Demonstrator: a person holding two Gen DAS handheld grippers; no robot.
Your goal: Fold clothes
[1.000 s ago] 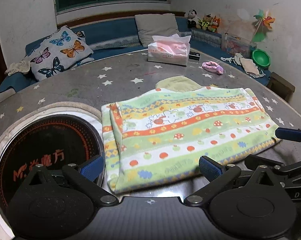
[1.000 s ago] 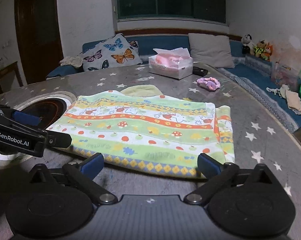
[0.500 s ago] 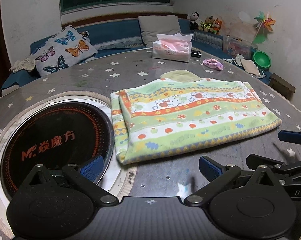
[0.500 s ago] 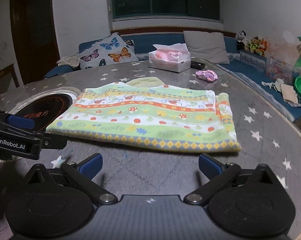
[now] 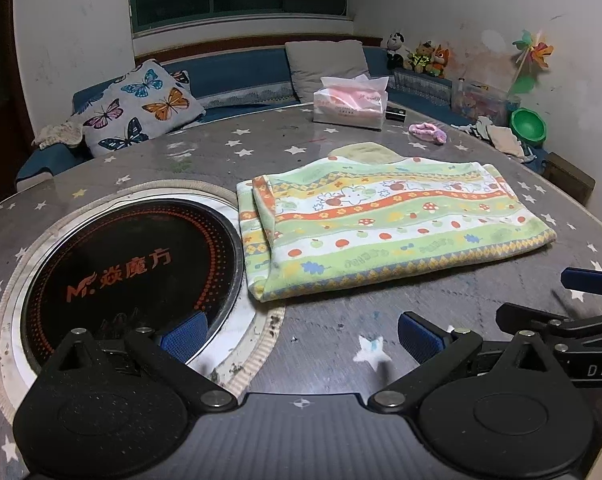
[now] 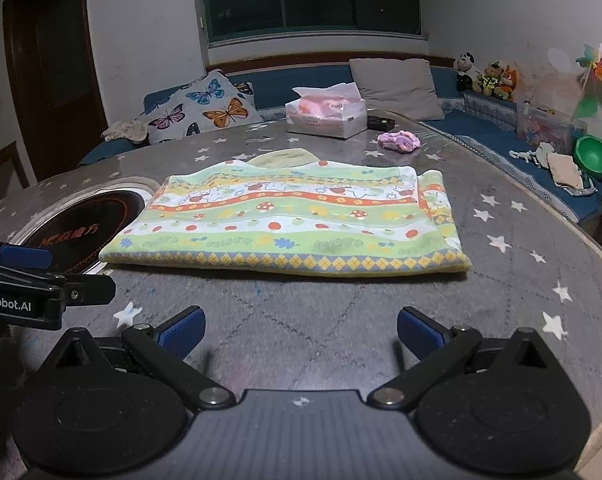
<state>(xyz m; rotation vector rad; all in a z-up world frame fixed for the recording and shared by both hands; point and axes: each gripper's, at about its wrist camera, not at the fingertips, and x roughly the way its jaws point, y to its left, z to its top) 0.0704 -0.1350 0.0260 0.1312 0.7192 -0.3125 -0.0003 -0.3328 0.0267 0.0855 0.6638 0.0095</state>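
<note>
A folded garment [image 5: 389,228] with green, orange and white stripes, mushrooms and apples lies flat on the round star-patterned table [image 5: 333,344]. It also shows in the right wrist view [image 6: 293,224]. My left gripper [image 5: 301,338] is open and empty, above the table short of the garment's near edge. My right gripper [image 6: 299,330] is open and empty, also short of the near edge. The right gripper shows at the right of the left wrist view [image 5: 581,300]; the left gripper shows at the left of the right wrist view [image 6: 25,280].
A black round cooktop [image 5: 129,264] is set into the table left of the garment. A tissue box [image 5: 351,104], a small black object [image 5: 396,113] and a pink scrunchie [image 5: 429,131] lie at the far side. A sofa with cushions runs behind.
Both grippers have drawn back from the garment and risen, staying open. The folded garment lies still and now sits farther from both cameras.
</note>
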